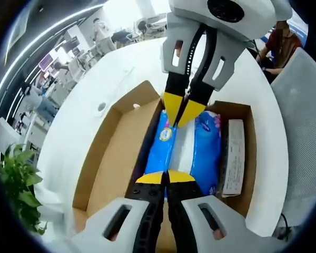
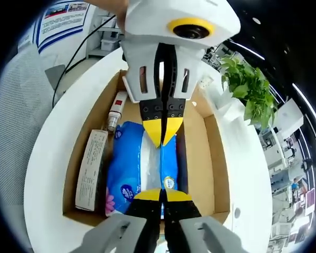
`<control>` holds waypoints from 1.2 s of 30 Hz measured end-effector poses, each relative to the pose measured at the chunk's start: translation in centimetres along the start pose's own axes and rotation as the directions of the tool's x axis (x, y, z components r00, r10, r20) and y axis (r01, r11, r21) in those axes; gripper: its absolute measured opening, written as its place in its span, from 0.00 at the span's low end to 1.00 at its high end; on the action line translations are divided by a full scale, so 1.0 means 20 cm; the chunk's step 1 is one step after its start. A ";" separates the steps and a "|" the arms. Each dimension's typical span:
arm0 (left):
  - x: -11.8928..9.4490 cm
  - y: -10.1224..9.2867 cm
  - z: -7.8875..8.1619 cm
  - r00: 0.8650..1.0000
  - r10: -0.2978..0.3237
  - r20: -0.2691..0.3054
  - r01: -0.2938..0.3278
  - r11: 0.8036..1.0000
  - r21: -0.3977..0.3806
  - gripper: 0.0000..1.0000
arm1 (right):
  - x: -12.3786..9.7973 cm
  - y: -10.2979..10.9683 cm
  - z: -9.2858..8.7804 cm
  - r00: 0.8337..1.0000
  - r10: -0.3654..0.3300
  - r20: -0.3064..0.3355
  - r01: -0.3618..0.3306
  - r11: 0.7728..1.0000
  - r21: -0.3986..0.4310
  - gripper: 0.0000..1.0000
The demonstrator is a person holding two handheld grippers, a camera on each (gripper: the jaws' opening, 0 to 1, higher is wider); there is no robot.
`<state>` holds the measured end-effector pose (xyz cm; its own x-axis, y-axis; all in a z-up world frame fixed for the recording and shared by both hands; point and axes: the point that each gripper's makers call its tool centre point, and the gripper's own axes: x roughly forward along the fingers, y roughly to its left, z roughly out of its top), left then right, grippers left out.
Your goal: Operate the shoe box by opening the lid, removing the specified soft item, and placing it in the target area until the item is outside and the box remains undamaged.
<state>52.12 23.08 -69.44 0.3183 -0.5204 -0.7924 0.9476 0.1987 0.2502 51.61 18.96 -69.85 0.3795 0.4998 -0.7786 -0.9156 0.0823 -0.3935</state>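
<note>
An open cardboard shoe box (image 1: 108, 158) lies on a white round table, its lid folded flat to one side. Inside lies a soft blue-and-white tissue pack (image 1: 203, 145), also the tissue pack (image 2: 124, 174) in the right gripper view. My left gripper (image 1: 166, 177) is shut, its yellow tips pinching the pack's near end. My right gripper (image 1: 183, 109) comes in from the far side and is shut on the pack's opposite end. In the right gripper view my right gripper (image 2: 163, 195) sits at the bottom and the left gripper (image 2: 161, 134) faces it.
A white oblong carton (image 2: 90, 169) lies in the box beside the pack, with a small tube (image 2: 114, 113) past it. A green plant (image 2: 247, 89) stands off the table. A grey mesh chair (image 1: 305, 132) is close. People sit in the office behind.
</note>
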 end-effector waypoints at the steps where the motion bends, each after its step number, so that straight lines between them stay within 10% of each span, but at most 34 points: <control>1: -0.01 0.00 0.01 1.000 0.004 0.000 -0.004 1.000 0.001 0.00 | -0.01 0.00 0.01 1.000 -0.003 0.002 0.003 1.000 -0.001 0.00; 20: -0.20 0.06 0.22 0.998 0.052 0.020 -0.053 0.998 0.038 0.00 | -0.24 -0.14 0.08 0.994 -0.096 0.048 0.097 0.995 -0.017 0.00; 36: -0.19 0.03 0.46 0.999 0.041 0.034 -0.043 0.996 0.082 0.00 | -0.44 -0.19 -0.03 0.988 -0.147 0.046 0.147 0.989 -0.005 0.00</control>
<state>51.67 17.60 -61.24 0.3575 -0.5398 -0.7621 0.9319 0.1523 0.3292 51.85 13.67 -61.73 0.5032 0.5217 -0.6890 -0.8491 0.1503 -0.5063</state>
